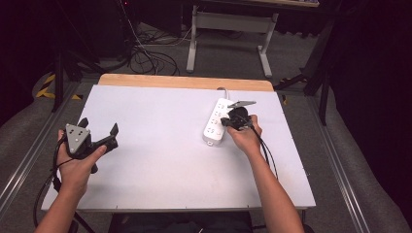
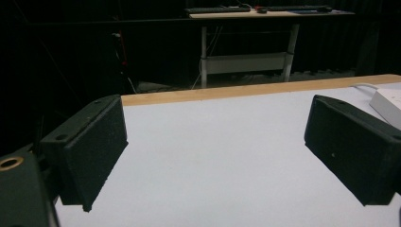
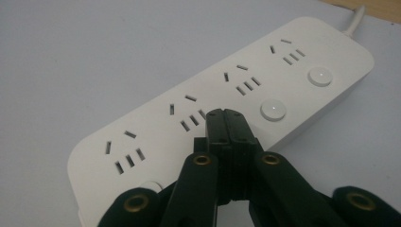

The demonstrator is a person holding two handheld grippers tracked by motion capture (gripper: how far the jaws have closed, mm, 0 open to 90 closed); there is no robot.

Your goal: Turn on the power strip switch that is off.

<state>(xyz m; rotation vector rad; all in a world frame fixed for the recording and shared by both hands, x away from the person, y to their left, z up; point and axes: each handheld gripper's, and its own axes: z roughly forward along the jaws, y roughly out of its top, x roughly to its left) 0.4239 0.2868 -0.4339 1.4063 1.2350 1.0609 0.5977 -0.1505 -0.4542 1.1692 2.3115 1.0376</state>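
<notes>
Clearly, table: a flat white tabletop (image 1: 165, 160) with a pale wooden strip (image 1: 184, 81) along its far edge.
Power strip: a long white plastic power strip (image 1: 215, 122) lies flat on the right half of the table, its white cord (image 1: 223, 91) leaving from the far end toward the wooden strip.
Sockets: the right gripper view shows four socket groups along the power strip (image 3: 222, 109), with two round white buttons (image 3: 273, 109) beside the farther ones.
Right gripper: the right gripper (image 1: 230, 122) sits over the power strip's right side; in its own view the right gripper (image 3: 226, 120) has its black jaws pressed together with nothing between them, tips down against the strip's top by the third socket group.
Left gripper: the left gripper (image 1: 99, 129) is held over the table's left edge, well apart from the power strip.
Left fingers: the left gripper (image 2: 215, 142) has its jaws spread wide, bare white table between them.
Background: a grey-legged desk (image 1: 228, 29) stands beyond the table.
</notes>
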